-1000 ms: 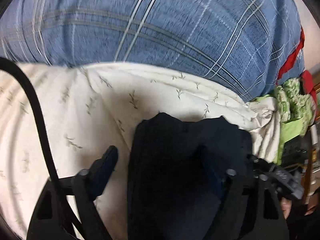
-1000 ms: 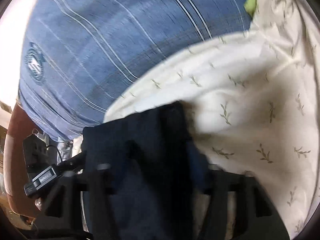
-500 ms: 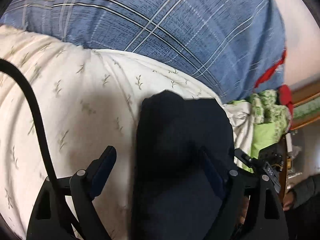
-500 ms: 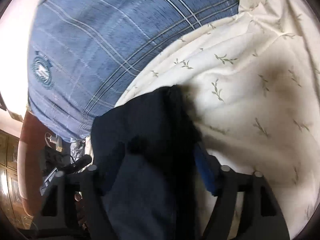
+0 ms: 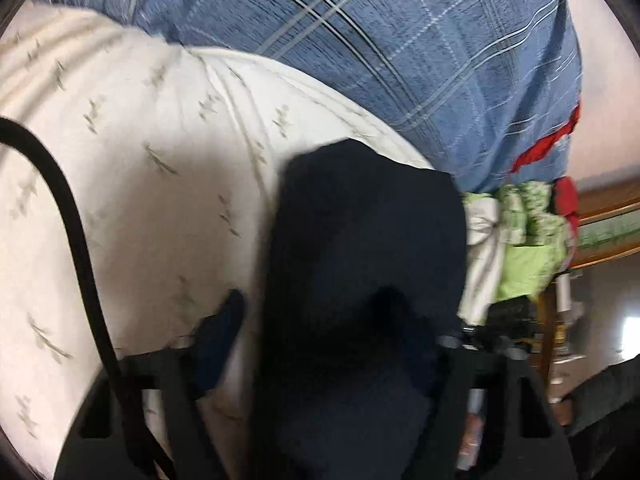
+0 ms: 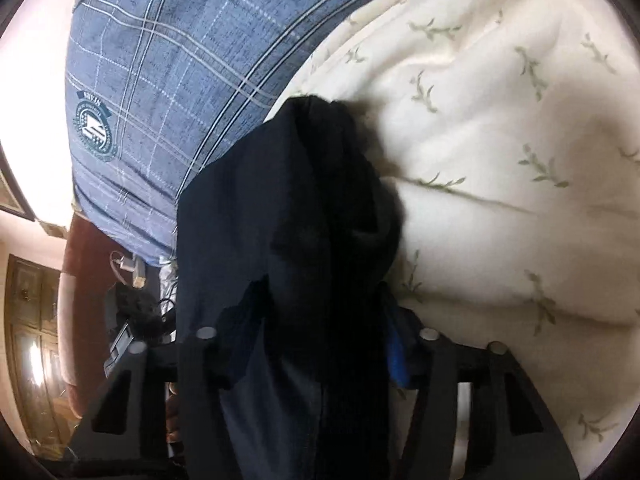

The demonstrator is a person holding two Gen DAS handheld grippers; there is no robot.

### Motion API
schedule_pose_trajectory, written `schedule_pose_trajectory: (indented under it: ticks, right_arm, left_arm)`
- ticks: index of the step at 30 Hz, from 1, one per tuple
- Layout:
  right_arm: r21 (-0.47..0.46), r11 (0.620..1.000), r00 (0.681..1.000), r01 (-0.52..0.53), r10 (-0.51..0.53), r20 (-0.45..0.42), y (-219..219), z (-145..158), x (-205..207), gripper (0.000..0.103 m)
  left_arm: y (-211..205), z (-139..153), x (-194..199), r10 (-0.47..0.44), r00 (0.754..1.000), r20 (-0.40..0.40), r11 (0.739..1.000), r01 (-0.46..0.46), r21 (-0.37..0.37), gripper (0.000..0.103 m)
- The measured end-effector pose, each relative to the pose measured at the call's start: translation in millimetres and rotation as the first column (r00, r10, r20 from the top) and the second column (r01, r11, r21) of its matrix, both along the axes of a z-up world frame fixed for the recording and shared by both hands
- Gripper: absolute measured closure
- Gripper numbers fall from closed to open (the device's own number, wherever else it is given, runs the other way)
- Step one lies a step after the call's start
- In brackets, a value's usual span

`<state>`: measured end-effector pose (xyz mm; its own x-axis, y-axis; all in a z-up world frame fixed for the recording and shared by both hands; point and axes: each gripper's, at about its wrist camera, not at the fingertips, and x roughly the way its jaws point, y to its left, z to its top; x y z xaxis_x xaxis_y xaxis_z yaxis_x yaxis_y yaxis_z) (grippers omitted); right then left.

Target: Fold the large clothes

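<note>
The dark navy garment is draped over both my grippers, bunched between the jaws of my left gripper and my right gripper, just above the bed. Both sets of jaws have just been closing with the cloth between them; on the left the near finger stands clear of the fabric, so that grip looks loose, and on the right the folds hide the pads, so I cannot tell if they pinch. The cloth seems soft, limp and fairly heavy, likely to slump, so I'd take it by a hem or corner. Beyond lies the cream leaf-print sheet, open for spreading, then the blue plaid blanket; green and red clothes crowd the bed's far edge.
</note>
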<state>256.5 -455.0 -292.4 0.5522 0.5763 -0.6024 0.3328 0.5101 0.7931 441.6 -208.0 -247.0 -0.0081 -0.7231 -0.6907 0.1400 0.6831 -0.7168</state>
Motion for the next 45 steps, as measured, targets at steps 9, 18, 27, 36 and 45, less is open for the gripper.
schedule_pose_trajectory:
  ticks: [9,18,27,36,45]
  right_arm:
    - [0.063,0.998,1.000,0.006,-0.007,0.017,-4.6,-6.7,-5.8,0.051]
    - [0.076,0.997,1.000,-0.003,0.001,0.024,-1.0,-9.4,-4.4,0.081]
    - [0.073,0.997,0.995,-0.013,0.006,0.095,38.5,21.0,14.8,0.089]
    - [0.090,0.992,0.989,-0.083,0.072,0.129,84.3,27.0,89.8,0.090]
    - [0.042,0.993,0.986,-0.107,0.100,0.131,87.0,26.2,120.1,0.090]
  left_arm:
    - [-4.2,-2.9,-5.9,0.009,1.000,0.010,1.000,-0.009,0.005,0.025]
    - [-0.1,5.3,-9.9,-0.007,1.000,-0.013,1.000,0.007,0.003,0.068]
    - [62.2,43.9,12.9,0.045,0.999,-0.007,0.999,-0.045,-0.018,0.074]
    - [118.1,38.2,59.2,0.163,0.986,-0.029,0.986,-0.164,-0.010,0.074]
    - [122.5,32.9,80.1,0.181,0.983,0.027,0.983,-0.182,0.015,0.070]
